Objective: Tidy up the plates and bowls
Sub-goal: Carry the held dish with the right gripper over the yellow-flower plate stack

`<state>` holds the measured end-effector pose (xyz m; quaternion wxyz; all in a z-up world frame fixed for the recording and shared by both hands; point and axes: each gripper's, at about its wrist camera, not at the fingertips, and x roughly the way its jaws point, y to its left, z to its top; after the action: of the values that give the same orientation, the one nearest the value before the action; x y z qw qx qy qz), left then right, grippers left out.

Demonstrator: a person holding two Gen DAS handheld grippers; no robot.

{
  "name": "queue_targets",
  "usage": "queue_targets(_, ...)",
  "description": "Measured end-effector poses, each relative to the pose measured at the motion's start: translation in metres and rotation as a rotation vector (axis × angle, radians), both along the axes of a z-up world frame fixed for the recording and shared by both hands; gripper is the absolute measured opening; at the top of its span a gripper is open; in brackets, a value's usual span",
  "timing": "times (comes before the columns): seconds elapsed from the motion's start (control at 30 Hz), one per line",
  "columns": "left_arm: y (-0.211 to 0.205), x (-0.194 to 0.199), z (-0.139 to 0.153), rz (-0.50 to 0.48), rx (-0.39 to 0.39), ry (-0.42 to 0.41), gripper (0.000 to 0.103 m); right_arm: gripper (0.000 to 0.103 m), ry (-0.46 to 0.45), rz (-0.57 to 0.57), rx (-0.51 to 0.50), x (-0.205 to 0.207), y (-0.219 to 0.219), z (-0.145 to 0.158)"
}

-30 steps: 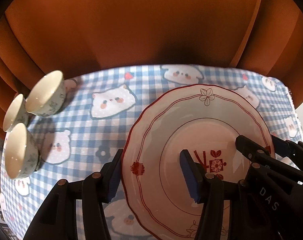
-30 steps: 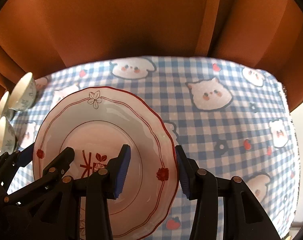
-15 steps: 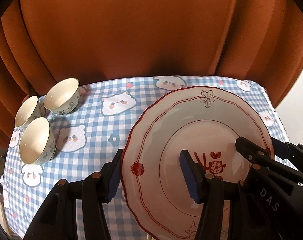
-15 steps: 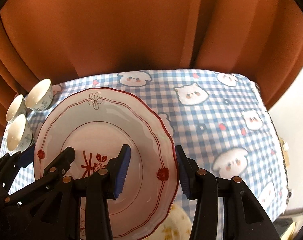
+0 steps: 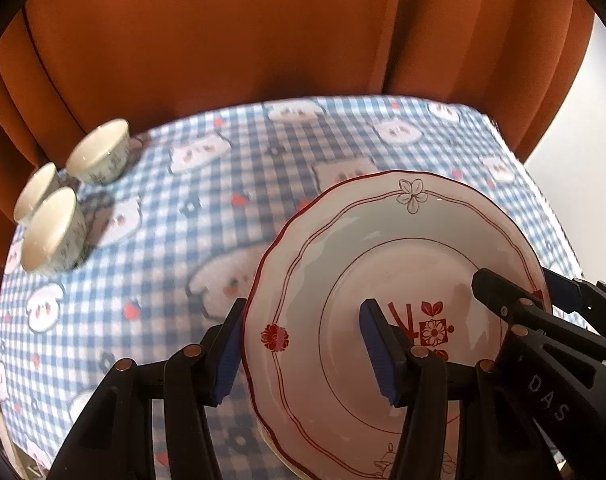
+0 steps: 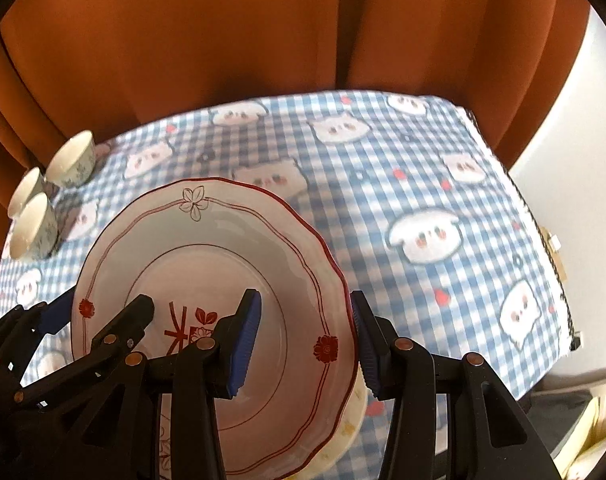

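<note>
Orange curtain fills the back of the room, hanging in folds behind everything. Tabletop under blue-check cloth w/ cartoon animal faces, most of it bare. Big scalloped plate, white w/ red rim line, red flower marks and a red motif at centre, is held up off the cloth and tilted, face toward both cams. Seen from rt cam, same plate hangs over a second, cream-coloured dish w/ yellow specks, only its edge showing below; can't tell if they touch. Left gripper is clamped on the plate's left rim, one blue pad behind the edge, other on the face. Right gripper is clamped on the opposite rim the same way. Each shows in the other's view as black linkage reaching in. Three small bowls, cream inside, patterned outside, cluster at far left edge near the curtain, close together, well apart from the plate. Risks, my guess: plate held only by two rim pinches on glazed surface, so if one side loosens first it could pivot and drop. If lowered off-centre onto the dish beneath, rims may clash or chip, or it'd sit crooked. Two hands moving unevenly could twist it out of the pads.
</note>
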<state>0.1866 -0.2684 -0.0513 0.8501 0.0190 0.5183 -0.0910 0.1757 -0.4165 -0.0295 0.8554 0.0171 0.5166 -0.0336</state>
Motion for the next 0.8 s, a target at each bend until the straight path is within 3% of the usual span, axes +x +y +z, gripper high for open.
queue_targets(0.47,-0.026,-0.021,-0.047,0.055,0.019,0.12,0.056,0.05,0.122,0.079,0.013,-0.009,-0.03,-0.057)
queue_targets(0.8,-0.033,-0.026,-0.049,0.125,0.049,0.091,0.057,0.05,0.117,0.154,0.007,-0.006,-0.034,-0.067)
